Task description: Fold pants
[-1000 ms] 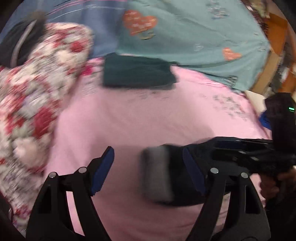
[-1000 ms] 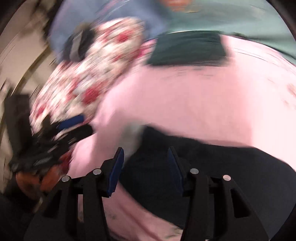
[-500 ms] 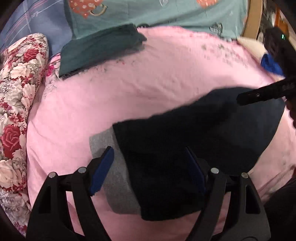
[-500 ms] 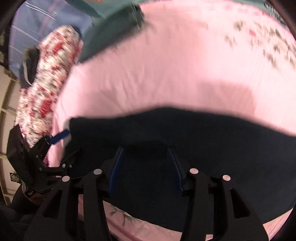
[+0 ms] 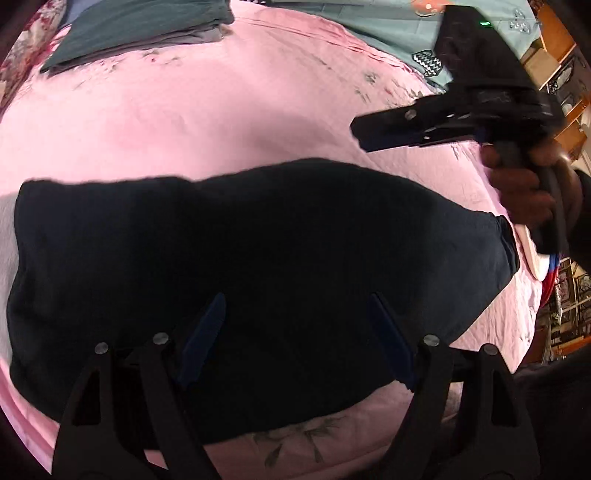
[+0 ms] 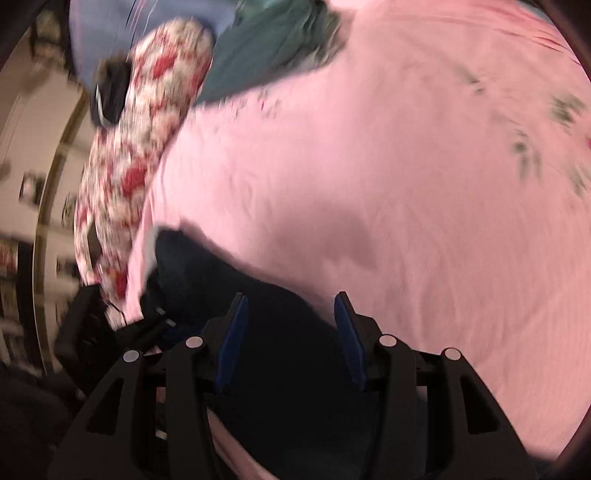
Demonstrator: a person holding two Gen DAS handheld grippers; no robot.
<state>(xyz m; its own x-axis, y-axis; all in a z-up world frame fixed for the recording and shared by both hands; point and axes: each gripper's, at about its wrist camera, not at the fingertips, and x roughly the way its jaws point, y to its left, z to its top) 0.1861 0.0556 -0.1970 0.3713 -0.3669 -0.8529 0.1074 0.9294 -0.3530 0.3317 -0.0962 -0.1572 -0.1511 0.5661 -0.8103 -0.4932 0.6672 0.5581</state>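
Dark navy pants (image 5: 258, 240) lie spread flat across the pink bed sheet (image 5: 203, 110), with a grey waistband edge at the far left. My left gripper (image 5: 295, 325) is open and empty, its blue pads low over the near part of the pants. My right gripper (image 6: 290, 325) is open and empty over the right end of the pants (image 6: 277, 369). It also shows from the side in the left wrist view (image 5: 369, 134), held in a hand above the sheet beyond the pants.
A folded dark green garment (image 5: 129, 26) lies at the far side of the bed. A red-and-white floral pillow (image 6: 140, 140) lies along the left side. A teal cover with prints (image 5: 388, 22) lies behind. Wooden furniture (image 5: 554, 55) stands at the right.
Both grippers have come in lower over the pants, which now fill the near view. The right gripper has swung up and away from the pants' far edge. Both stayed open.
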